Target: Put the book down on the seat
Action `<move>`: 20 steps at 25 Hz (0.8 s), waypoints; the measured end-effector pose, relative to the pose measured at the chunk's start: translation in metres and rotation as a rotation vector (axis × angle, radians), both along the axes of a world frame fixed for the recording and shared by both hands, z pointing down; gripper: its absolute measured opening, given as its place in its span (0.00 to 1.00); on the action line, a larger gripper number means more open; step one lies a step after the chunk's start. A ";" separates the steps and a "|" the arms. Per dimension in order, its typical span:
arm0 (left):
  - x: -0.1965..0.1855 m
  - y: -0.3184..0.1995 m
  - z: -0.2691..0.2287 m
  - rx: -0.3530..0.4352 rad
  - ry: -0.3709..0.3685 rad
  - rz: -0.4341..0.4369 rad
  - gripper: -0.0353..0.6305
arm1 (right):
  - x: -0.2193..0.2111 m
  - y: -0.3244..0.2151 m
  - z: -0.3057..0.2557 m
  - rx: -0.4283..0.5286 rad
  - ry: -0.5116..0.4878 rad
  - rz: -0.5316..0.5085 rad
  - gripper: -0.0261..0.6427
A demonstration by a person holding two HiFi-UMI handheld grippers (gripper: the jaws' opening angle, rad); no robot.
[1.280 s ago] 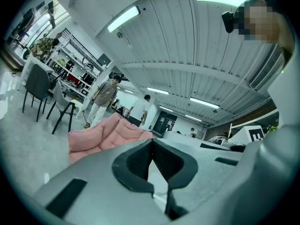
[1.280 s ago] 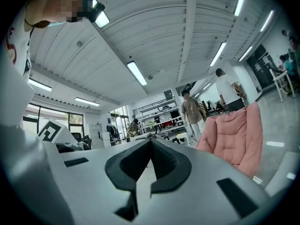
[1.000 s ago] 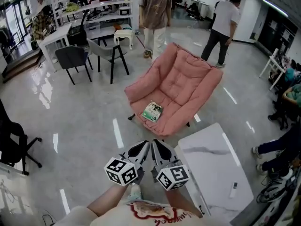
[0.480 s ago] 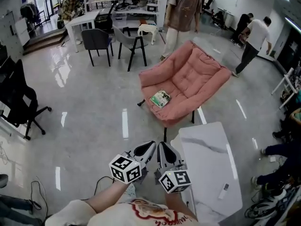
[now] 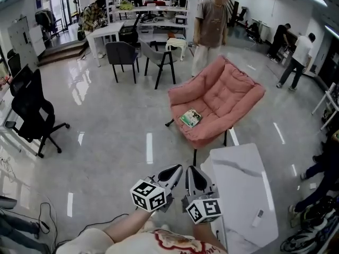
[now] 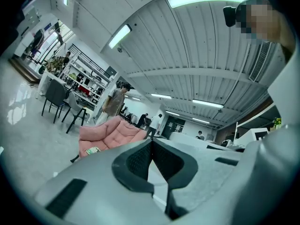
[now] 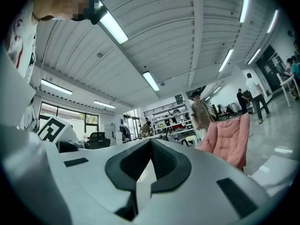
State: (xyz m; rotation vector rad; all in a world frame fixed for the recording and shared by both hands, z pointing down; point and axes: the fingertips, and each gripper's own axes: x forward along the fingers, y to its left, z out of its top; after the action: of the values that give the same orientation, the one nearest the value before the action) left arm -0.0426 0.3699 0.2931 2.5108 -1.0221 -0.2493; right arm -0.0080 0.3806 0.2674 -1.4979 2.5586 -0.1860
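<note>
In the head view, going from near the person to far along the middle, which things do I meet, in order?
left gripper and right gripper, side by side → book → pink seat's backrest → standing person in a beige shirt → white shelves

- Tufted armchair of soft pink fabric (image 5: 225,97): pink throughout, set on dark legs.
- Thin book (image 5: 190,117): cover printed in green and white.
- Rectangular marble-look tabletop (image 5: 241,194): white, veined in grey.
- Glossy floor (image 5: 106,142): pale grey.
- Swivel office chair (image 5: 32,112): black.
- Left gripper (image 5: 178,167) and right gripper (image 5: 189,168): pale grey shells, black pads, cubes patterned with black-and-white squares.
</note>
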 end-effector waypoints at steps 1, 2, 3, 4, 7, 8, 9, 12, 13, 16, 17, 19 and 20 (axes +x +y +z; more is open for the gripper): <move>-0.005 0.004 -0.001 0.002 0.002 -0.002 0.06 | -0.004 0.003 0.001 -0.001 0.004 0.002 0.04; -0.010 0.007 -0.002 0.002 0.003 -0.004 0.06 | -0.009 0.005 0.001 -0.003 0.008 0.000 0.04; -0.014 0.011 -0.002 0.000 0.005 -0.007 0.06 | -0.014 0.008 0.003 -0.006 0.012 -0.005 0.04; -0.019 0.013 -0.001 -0.002 0.007 -0.011 0.06 | -0.019 0.011 0.004 -0.011 0.017 -0.011 0.04; -0.027 0.023 0.003 -0.005 0.008 -0.024 0.06 | -0.030 0.021 0.009 -0.014 0.027 -0.029 0.04; -0.029 0.025 0.004 -0.006 0.008 -0.027 0.06 | -0.032 0.023 0.010 -0.015 0.030 -0.032 0.04; -0.031 0.028 0.005 -0.007 0.010 -0.030 0.06 | -0.033 0.025 0.011 -0.017 0.032 -0.033 0.04; -0.039 0.032 0.005 -0.012 0.019 -0.044 0.06 | -0.039 0.031 0.011 -0.016 0.041 -0.036 0.04; -0.042 0.033 0.005 -0.014 0.020 -0.047 0.06 | -0.041 0.032 0.010 -0.015 0.042 -0.037 0.04; -0.043 0.035 0.003 -0.015 0.020 -0.049 0.06 | -0.043 0.034 0.009 -0.021 0.049 -0.035 0.04; -0.043 0.035 0.002 -0.015 0.022 -0.049 0.06 | -0.043 0.034 0.008 -0.020 0.050 -0.037 0.04; -0.042 0.036 0.000 -0.012 0.026 -0.048 0.06 | -0.044 0.035 0.008 -0.016 0.049 -0.042 0.04; -0.042 0.037 -0.001 -0.009 0.027 -0.048 0.06 | -0.045 0.036 0.007 -0.015 0.049 -0.043 0.04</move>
State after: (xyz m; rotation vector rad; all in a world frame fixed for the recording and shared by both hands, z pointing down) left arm -0.0849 0.4070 0.2920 2.4702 -1.0710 -0.2910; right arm -0.0530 0.4162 0.2747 -1.4714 2.6351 -0.1768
